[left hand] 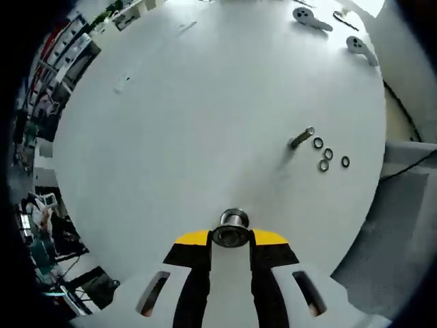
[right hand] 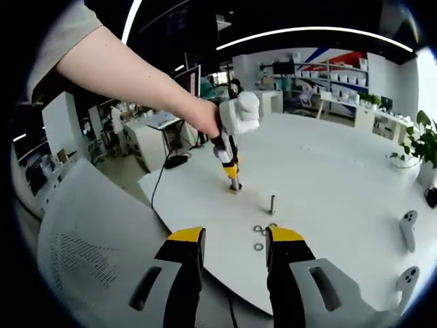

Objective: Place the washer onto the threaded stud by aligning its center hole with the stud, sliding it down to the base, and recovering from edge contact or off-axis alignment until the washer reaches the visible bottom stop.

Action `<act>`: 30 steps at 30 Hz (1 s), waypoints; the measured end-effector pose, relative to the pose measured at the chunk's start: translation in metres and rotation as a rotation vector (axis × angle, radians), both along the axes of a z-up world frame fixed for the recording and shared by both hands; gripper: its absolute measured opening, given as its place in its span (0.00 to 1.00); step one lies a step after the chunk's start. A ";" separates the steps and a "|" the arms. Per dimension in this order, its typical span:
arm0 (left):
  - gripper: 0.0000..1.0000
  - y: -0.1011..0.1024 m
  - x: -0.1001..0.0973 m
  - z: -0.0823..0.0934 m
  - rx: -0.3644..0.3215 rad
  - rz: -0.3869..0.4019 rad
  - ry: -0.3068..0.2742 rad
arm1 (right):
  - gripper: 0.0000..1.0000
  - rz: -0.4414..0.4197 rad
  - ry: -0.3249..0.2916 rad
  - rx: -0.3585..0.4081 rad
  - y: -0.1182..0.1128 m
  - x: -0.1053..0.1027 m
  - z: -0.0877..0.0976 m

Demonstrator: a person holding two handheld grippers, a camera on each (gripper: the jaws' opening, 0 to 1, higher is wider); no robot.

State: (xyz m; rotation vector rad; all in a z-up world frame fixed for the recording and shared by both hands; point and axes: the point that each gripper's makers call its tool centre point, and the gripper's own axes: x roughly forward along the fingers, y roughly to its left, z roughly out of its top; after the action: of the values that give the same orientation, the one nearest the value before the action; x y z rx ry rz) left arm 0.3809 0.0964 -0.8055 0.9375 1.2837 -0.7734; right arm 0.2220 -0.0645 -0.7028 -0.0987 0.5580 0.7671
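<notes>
My left gripper (left hand: 231,236) was clenched on a short metal stud piece (left hand: 233,220), its round steel end standing up between the yellow-tipped jaws, and it was pressed down close to the white round table (left hand: 171,137). From the right gripper view I could see that same left gripper (right hand: 234,183) held in my hand (right hand: 205,116), pointing straight down with its tip at the tabletop (right hand: 328,178). My right gripper (right hand: 234,249) hung released above the near edge of the table, jaws apart with nothing between them. The threaded stud (left hand: 301,138) stood upright on the table, well apart from my left gripper; in the right gripper view it (right hand: 272,203) rose just beyond my open jaws. Four washers (left hand: 330,157) lay flat on the table right beside the base of the stud, none of them on it; the right gripper view showed some of them (right hand: 259,246) between the stud and my jaws. Two white handheld controllers (left hand: 313,18) lay at the far edge of the table, and a grey mesh chair (right hand: 82,253) stood by its near side.
</notes>
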 end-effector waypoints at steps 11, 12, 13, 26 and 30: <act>0.01 -0.009 0.009 -0.002 -0.100 0.134 0.009 | 0.37 -0.010 -0.002 0.001 -0.002 0.001 0.000; 0.03 -0.011 0.005 -0.001 -0.109 0.145 0.015 | 0.37 -0.011 -0.002 0.002 -0.002 0.001 0.000; 0.05 -0.012 0.005 -0.002 -0.116 0.150 0.010 | 0.37 -0.013 -0.002 0.002 -0.002 0.001 0.001; 0.07 0.001 0.018 0.017 -0.189 0.169 -0.129 | 0.37 -0.007 -0.002 0.002 -0.001 0.001 0.000; 0.05 0.009 0.012 0.012 -0.168 0.173 -0.107 | 0.37 -0.006 -0.002 0.002 -0.001 0.001 0.000</act>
State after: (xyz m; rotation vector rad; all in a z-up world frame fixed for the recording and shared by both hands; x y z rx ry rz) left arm 0.3924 0.1053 -0.7936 0.7129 1.1701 -0.6754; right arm 0.2228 -0.0652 -0.7023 -0.0957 0.5552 0.7613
